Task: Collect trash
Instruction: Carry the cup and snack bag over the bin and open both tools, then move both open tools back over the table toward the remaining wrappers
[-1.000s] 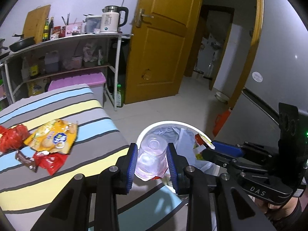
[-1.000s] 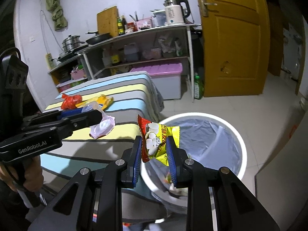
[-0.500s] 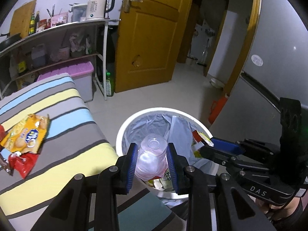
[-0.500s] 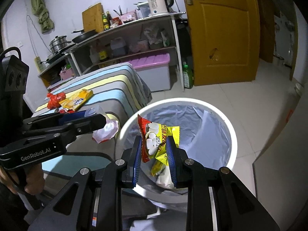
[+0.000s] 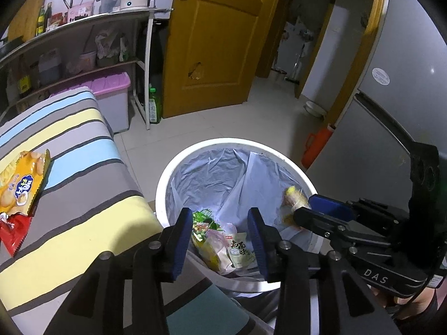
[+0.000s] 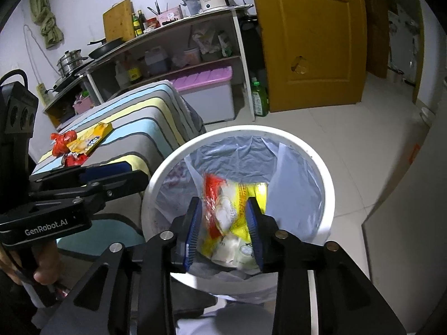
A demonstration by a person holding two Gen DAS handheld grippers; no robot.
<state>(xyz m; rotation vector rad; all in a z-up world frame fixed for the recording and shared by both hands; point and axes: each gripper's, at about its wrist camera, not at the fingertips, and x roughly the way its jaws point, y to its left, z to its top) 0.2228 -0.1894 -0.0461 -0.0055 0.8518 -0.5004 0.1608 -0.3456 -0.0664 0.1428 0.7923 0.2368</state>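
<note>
Over the white trash bin (image 5: 162, 184), both grippers hang close together. The left gripper (image 5: 220, 240) has its fingers apart and nothing between them. Down in the bin's grey bag lie some snack packets (image 5: 220, 243), so part of the job is done.

The right gripper (image 6: 225, 231) has its fingers apart too. A red and yellow snack bag (image 6: 226, 206) sits between them, blurry, right above the bin. I think it is falling in, but I cannot tell if the fingers touch it.

More trash waits on the striped bed (image 5: 83, 189): an orange biscuit bag (image 5: 22, 184) and a red wrapper (image 5: 12, 231) just beside it. From the right wrist view, a crumpled red wrapper (image 6: 62, 142) lies near them as well. Those need picking up next, so the job looks about half done.
</note>
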